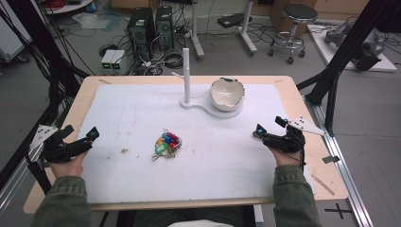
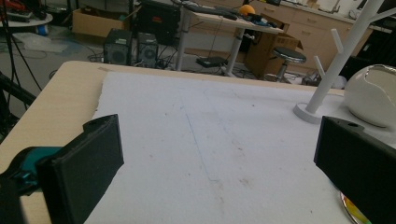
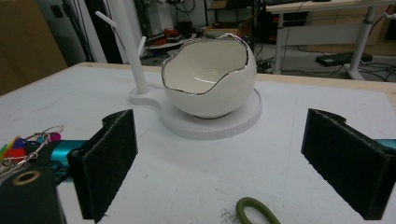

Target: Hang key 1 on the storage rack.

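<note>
Keys (image 1: 167,144) on their ring lie flat on the white mat (image 1: 142,109), in front of the egg-shaped bowl (image 1: 227,93) and to its left, well apart from it. You hold nothing yet: your left gripper (image 1: 92,134) and right gripper (image 1: 267,128) rest either side of the keys, both with jaws spread wide and nothing between them. This looks like the start, before any reach. Next, bring one gripper over the bunch and close on the ring. The bowl on its white stand (image 1: 187,75) is empty inside.
</note>
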A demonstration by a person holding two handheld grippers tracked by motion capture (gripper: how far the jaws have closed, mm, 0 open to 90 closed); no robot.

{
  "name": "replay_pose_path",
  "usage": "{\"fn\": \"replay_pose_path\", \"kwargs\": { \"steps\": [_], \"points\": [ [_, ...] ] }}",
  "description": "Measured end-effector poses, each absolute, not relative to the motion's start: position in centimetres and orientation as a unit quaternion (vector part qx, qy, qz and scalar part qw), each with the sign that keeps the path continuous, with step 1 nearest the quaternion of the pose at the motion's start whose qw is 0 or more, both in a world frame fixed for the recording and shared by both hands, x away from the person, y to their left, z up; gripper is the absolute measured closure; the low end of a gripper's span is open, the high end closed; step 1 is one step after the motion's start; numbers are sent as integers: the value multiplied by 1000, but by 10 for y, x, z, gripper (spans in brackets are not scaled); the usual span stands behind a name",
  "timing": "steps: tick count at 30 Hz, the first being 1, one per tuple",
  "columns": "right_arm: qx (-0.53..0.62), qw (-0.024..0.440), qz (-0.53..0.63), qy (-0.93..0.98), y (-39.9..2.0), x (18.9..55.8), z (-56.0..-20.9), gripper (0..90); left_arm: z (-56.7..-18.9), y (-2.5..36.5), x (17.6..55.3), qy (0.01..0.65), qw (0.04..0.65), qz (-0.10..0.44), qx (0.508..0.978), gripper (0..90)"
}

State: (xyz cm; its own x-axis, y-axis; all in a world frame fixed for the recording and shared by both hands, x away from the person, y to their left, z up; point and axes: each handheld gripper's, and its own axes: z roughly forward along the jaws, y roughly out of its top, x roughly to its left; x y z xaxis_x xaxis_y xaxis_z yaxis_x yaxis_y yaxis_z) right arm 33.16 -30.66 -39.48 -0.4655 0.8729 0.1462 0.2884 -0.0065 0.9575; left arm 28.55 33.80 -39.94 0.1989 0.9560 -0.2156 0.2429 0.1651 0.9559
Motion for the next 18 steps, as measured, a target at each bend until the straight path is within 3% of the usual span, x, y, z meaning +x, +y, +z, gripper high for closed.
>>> {"fn": "replay_pose_path", "kwargs": {
  "steps": [18],
  "points": [
    [452,252,551,654,-311,331,-398,98,-401,336,287,542,544,320,555,17]
  ]
}}
